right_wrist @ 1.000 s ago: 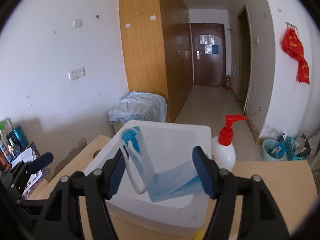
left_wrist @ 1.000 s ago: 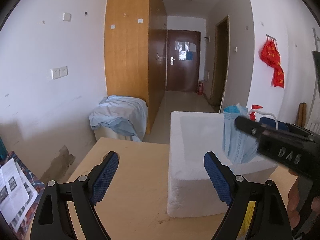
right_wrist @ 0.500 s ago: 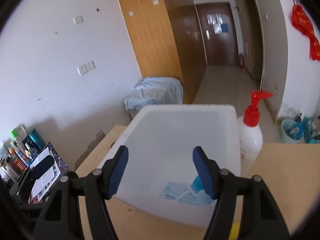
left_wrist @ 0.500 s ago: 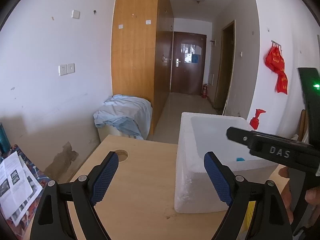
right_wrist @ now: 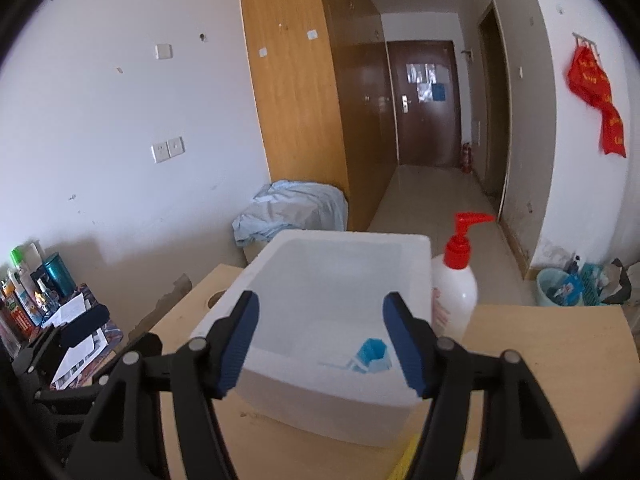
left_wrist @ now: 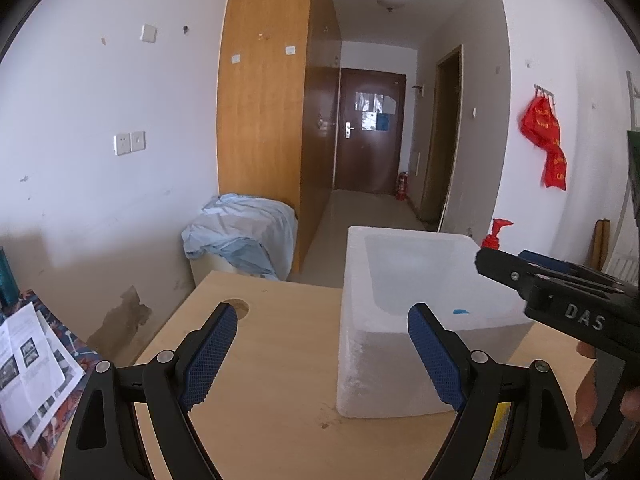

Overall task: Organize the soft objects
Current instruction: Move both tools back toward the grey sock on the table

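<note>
Right tool (right_wrist: 320,338) is closing on nothing over the box (right_wrist: 416,246); left tool (left_wrist: 320,350) is gaping empty at nine o'clock. Mask (right_wrist: 370,358) is lying inside; nothing else soft is showing.

2 black hand-held gripper (left_wrist: 320,356) frames, blue textured pads (left_wrist: 208,356), silver screws, white "DAS" lettering

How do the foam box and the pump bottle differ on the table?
Shape: the foam box is a wide, low, open-topped block; the pump bottle is narrow and upright, taller than the box rim.
Colour: the box is all white; the bottle is white with a red pump head.
Contents: the box holds a blue face mask; what the bottle holds cannot be seen.
Shared: both stand on the wooden table, side by side.
</note>
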Demonstrator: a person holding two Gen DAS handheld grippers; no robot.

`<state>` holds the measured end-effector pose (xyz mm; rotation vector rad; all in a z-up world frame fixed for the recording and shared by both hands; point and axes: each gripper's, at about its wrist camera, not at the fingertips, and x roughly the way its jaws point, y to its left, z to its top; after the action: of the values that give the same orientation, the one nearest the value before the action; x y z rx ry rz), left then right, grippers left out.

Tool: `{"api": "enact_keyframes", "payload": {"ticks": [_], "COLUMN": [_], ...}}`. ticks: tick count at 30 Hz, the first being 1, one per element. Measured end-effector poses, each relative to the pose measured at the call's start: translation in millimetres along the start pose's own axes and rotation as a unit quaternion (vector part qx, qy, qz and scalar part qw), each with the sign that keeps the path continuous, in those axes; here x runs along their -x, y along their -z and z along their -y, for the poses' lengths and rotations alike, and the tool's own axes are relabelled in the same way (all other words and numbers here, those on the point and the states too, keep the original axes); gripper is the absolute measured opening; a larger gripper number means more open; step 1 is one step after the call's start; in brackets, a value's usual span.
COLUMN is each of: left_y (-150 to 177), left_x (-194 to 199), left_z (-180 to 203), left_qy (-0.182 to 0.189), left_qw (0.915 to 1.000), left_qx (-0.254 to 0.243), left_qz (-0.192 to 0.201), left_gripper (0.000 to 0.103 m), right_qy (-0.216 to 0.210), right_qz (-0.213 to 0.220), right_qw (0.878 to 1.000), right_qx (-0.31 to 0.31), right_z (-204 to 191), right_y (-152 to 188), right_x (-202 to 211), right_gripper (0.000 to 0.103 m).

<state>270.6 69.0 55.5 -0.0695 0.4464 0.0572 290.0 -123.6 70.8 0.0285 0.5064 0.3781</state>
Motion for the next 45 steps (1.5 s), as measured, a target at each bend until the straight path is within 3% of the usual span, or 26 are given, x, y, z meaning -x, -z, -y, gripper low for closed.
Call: {"api": "enact_keyframes", "payload": {"ticks": [7,15,45], "left_y": [2,9,77], "left_x": [10,25,119], "left_z": [8,9,58], "left_qy": [0.009,0.019,0.117], "left_qw": [0.9999,0.9998,0.9928], "left_qx": [-0.003,0.002,-0.027], "left_qz": [0.005,0.007,-0.01], "left_gripper": [0.088,0.088,0.089], "right_qy": [0.011,0.023,0.093], "right_qz": [0.016,0.035,0.015], "right_qw": [1.0,0.999,0.995], "right_qx": [0.012,0.006,-0.022], "right_z": [-1,3,22], "right_y": [2,17,105], "right_x": [18,48,150], "right_gripper": [0.069,0.078,0.078]}}
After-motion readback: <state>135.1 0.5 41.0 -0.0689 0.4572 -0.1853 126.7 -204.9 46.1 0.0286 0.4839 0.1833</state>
